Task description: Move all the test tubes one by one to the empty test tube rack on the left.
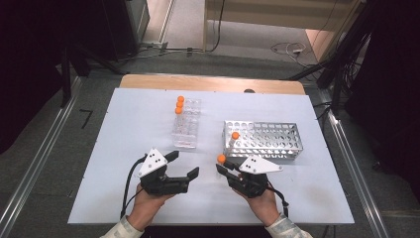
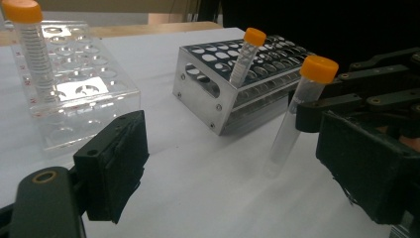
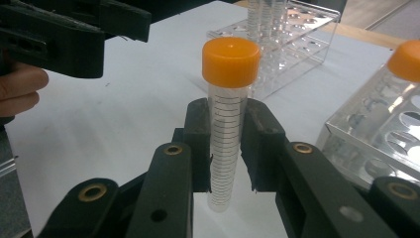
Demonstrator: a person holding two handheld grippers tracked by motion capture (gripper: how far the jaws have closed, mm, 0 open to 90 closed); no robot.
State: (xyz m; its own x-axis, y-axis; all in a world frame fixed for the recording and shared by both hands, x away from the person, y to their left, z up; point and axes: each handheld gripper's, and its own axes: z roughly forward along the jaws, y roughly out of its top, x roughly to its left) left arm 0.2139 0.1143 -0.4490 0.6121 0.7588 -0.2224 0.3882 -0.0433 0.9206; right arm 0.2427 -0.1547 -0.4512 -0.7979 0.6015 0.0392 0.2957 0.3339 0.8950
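My right gripper (image 1: 223,169) (image 3: 228,153) is shut on a clear, graduated tube with an orange cap (image 1: 221,159) (image 3: 227,119), held upright just above the white table, in front of the metal rack (image 1: 277,144). One more orange-capped tube (image 1: 234,137) (image 2: 246,54) leans in that rack's near left corner. My left gripper (image 1: 182,164) (image 2: 237,173) is open with nothing between its jaws, a short way left of the held tube (image 2: 301,111). The clear plastic rack (image 1: 187,130) (image 2: 84,94) holds three orange-capped tubes (image 1: 179,105) at its far end.
The white board (image 1: 124,148) covers a wooden table, with bare room left of the clear rack and along the front edge. The metal rack (image 2: 218,94) (image 3: 376,144) has several open holes. Cables and dark stands lie on the floor beyond the table.
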